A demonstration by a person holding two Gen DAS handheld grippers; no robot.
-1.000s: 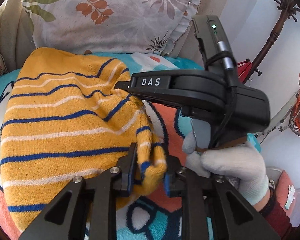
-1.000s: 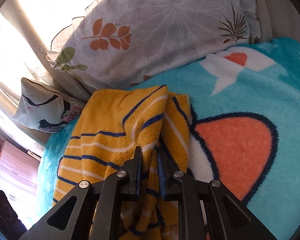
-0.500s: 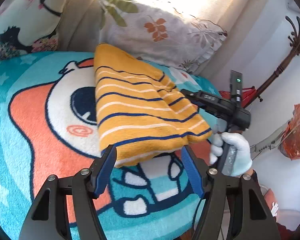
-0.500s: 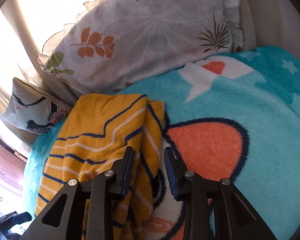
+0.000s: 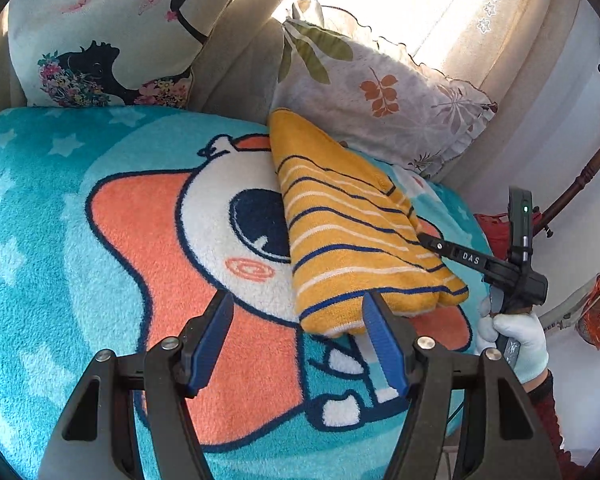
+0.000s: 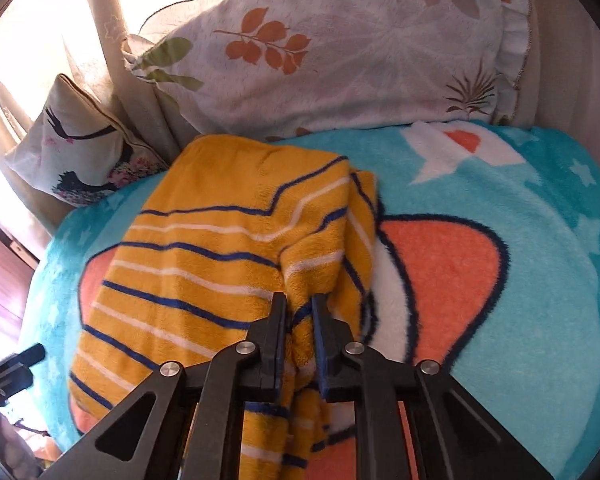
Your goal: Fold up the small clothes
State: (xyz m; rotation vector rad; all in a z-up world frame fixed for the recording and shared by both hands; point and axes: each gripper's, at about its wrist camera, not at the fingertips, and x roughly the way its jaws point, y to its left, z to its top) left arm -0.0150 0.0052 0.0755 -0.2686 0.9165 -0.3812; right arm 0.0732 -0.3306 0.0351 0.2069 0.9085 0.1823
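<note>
From the left wrist view, at nine o'clock the blanket (image 5: 60, 240) spreads teal with its cartoon print; at eleven a pillow (image 5: 100, 32) leans on the curtain. The left gripper (image 5: 296, 336) hangs low at six o'clock with its jaws wide apart and nothing between them; the near end of the sweater (image 5: 352, 240) lies just past its right finger, not pinched. The sweater, yellow with navy and white stripes, lies in a long fold from twelve o'clock down toward four, on the blanket and against a leaf-print pillow (image 5: 380, 88). At three to four o'clock the right gripper (image 5: 424, 238) meets the sweater's right edge, and a gloved hand (image 5: 516, 336) holds its handle.

In the right wrist view the right gripper (image 6: 299, 312) sits at six o'clock, jaws nearly together and clamped on a raised ridge of the knit, closing to a firm pinch; the sweater (image 6: 204, 248) spreads to ten o'clock.

The knit looks soft, thick and light; it should drape and sag, not slip, and stacked layers may slide apart when lifted. I would take hold at the hem corners or along a folded edge, pinching all layers together; a grip on one layer alone would likely pull the fold open.
</note>
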